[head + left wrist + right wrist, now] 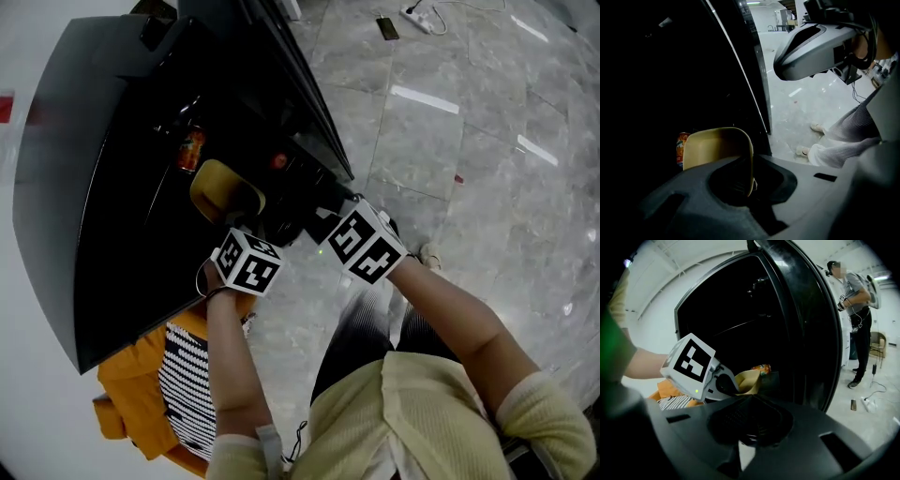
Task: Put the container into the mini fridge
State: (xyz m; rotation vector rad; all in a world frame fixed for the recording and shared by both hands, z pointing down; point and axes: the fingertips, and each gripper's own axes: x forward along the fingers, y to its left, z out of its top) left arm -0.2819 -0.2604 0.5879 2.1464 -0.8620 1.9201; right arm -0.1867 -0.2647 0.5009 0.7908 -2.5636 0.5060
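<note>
Pinching only the thin rim of the yellow container [717,147], tilted at the mini fridge's [84,187] dark opening, your closed left tool [750,180] could let it twist loose or clip the orange can [682,147] just behind, while your right tool [751,401] sits closed on nothing.

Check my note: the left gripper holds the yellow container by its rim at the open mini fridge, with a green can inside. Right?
No: the can is orange, not green, as the left gripper view shows. The rest stands: the left gripper holds the yellow container by its rim at the open mini fridge.
</note>
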